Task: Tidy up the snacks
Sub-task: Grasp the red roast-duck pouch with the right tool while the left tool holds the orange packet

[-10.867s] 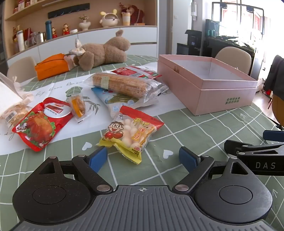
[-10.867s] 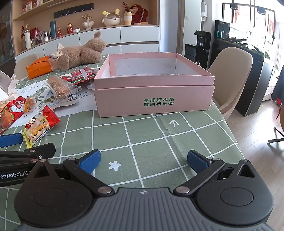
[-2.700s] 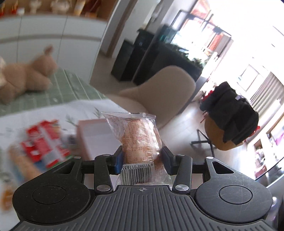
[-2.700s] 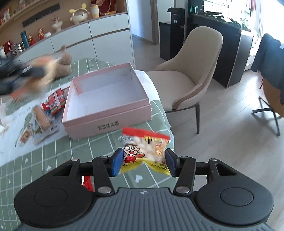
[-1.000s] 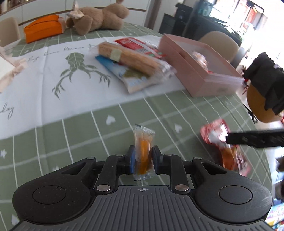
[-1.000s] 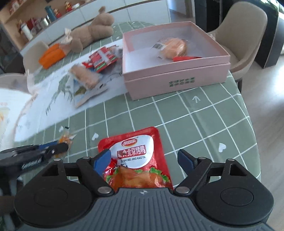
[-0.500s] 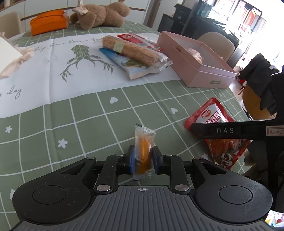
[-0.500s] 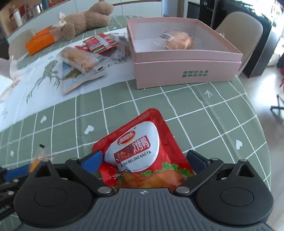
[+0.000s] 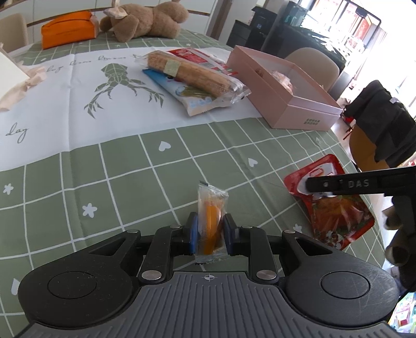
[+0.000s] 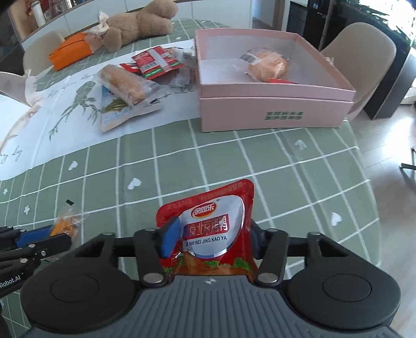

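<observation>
Green checked cloth: it covers my worktop [image 9: 130,166], with a white printed sheet [image 9: 65,98] laid over the far part.
Left tongs [image 9: 210,231]: clamped on a small clear sachet with an orange snack inside [image 9: 211,213]; the sachet stands upright between the blue pads, above the cloth.
Right tongs [image 10: 210,235]: their jaws have just been closing on the red roast-duck pouch [image 10: 213,221], which stands between them, its top tilted away from me; the left blue pad presses its edge, the right pad is hidden behind the pouch.
Same pouch from my left view [image 9: 330,202]: it shows low on the right, crossed by the black finger of my right tongs.
Pink box [image 10: 273,106]: open, at the far right of the worktop, well apart from both tongs; a wrapped bun [image 10: 267,63] lies inside with a red edge of another pack just beside it.
Loose snacks: a long wrapped bread [image 9: 189,71] lies across a blue-and-white packet [image 9: 192,97] on the white sheet, left of the box; red packets [image 10: 153,61] sit behind them.
Far edge: a brown plush bear [image 9: 145,19] lies next to an orange pouch [image 9: 67,28].
Beyond the worktop: a beige chair [image 10: 364,52] stands behind the box.
</observation>
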Motion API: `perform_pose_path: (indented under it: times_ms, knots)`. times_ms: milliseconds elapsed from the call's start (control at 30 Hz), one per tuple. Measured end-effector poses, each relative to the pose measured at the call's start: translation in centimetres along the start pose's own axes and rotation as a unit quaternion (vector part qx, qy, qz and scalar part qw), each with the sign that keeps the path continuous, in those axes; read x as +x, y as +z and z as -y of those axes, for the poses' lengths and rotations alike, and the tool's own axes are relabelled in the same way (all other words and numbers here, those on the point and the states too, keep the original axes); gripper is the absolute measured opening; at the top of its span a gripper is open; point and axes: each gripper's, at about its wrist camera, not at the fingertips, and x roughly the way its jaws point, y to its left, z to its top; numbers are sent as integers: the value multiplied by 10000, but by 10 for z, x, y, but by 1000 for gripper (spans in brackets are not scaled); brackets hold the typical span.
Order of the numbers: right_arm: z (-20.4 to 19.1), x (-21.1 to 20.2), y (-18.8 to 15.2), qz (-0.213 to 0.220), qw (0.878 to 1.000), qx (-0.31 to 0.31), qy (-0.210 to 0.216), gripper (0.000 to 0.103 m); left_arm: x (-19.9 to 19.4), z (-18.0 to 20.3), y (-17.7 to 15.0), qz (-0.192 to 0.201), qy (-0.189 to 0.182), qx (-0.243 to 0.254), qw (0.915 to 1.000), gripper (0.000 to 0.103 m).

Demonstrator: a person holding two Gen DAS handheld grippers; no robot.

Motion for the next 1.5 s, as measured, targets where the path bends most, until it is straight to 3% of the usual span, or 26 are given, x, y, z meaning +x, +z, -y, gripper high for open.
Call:
perform_pose_path:
  times_ms: [300, 500, 567, 633, 667, 800, 933, 1133, 1300, 1367, 1500]
  knots:
    - [27, -29, 8, 351, 9985, 178, -370, 16, 0, 1, 0, -23, -21, 63, 10000, 25]
    - [40, -34, 3, 212, 9984, 512, 81, 12, 2, 3, 0, -30, -41, 119, 9999, 24]
    - [37, -29, -1, 128, 9984, 511, 216, 26, 3, 4, 1, -30, -47, 134, 9999, 25]
    - [33, -21, -4, 150, 9985, 486, 188, 78, 3, 5, 1, -31, -45, 164, 9999, 25]
    - [30, -19, -6, 209, 9987, 440, 157, 83, 3, 6, 1, -32, -44, 178, 9998, 25]
    - [20, 3, -13, 24, 9998, 161, 79, 84, 3, 6, 1, -35, -50, 206, 9998, 25]
    - [16, 5, -16, 180, 9998, 20, -36, 90, 3, 5, 1, -28, -77, 191, 9998, 25]
    - [26, 19, -17, 103, 9994, 324, -8, 103, 3, 4, 1, -27, -104, 163, 9998, 25]
    - [18, 19, -19, 32, 9995, 296, -109, 103, 4, 4, 2, -25, -102, 146, 9998, 25]
    - [14, 18, -20, -5, 9996, 248, -102, 102, 4, 4, 2, -25, -100, 153, 9998, 25]
    - [3, 8, -20, 29, 10000, -67, 0, 79, 5, 5, 3, -26, -87, 177, 9998, 25]
